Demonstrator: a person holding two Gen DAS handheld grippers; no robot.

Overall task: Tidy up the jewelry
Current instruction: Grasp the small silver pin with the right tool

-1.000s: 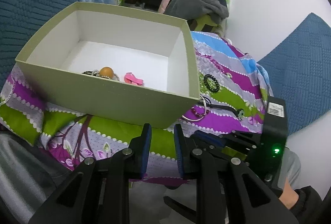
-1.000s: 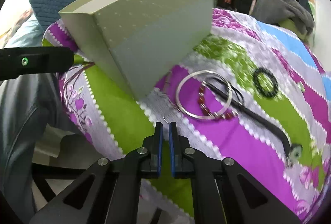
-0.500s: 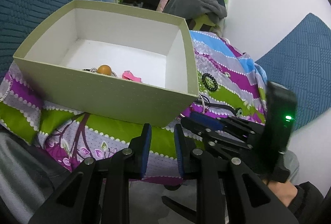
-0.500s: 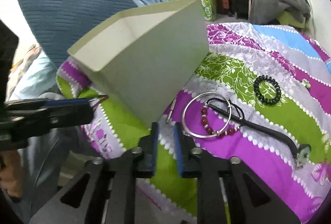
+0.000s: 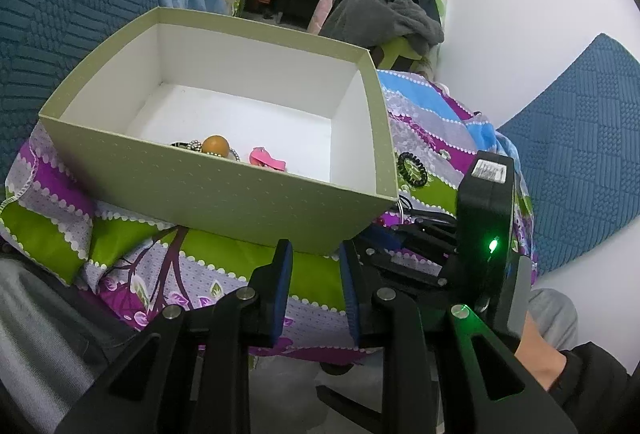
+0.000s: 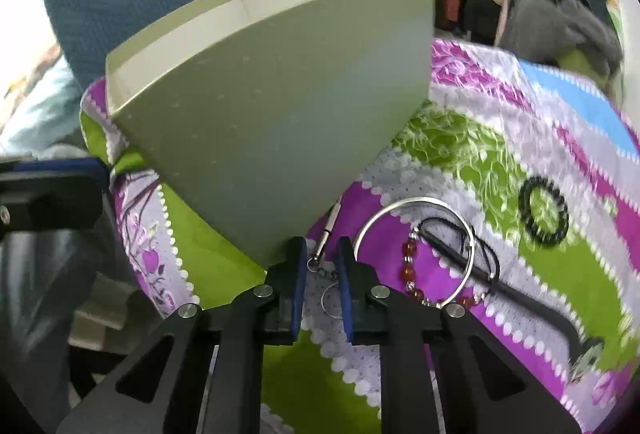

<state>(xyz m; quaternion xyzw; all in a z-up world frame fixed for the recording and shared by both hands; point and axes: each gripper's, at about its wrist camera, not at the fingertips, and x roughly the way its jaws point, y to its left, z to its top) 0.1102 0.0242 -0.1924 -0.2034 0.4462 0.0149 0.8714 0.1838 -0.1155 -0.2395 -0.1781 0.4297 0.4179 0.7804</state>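
Note:
A pale green box (image 5: 224,189) with a white inside stands on the patterned cloth (image 5: 120,234). It holds an orange-beaded bracelet (image 5: 215,144) and a pink piece (image 5: 266,158). My left gripper (image 5: 314,254) hovers before the box's front wall, its jaws opening with nothing between them. My right gripper (image 6: 322,250) is low at the box's corner (image 6: 260,137). Its jaws are closing around a small silver stick pendant (image 6: 330,224) on a chain, and the pads stand apart from it. Beside it lie a silver bangle (image 6: 418,199), a red bead bracelet (image 6: 406,266), a black cord necklace (image 6: 520,298) and a black beaded ring (image 6: 544,209).
Blue knitted cushions (image 5: 592,153) flank the cloth on both sides. A heap of clothes (image 5: 380,5) lies behind the box, by a white wall. A person's grey trousers (image 5: 36,314) and a hand (image 5: 536,350) are at the near edge.
My right gripper went from shut to slightly apart and moved forward and down to the box corner, so the silver pendant's chain now lies between its fingers. My left gripper stayed put.

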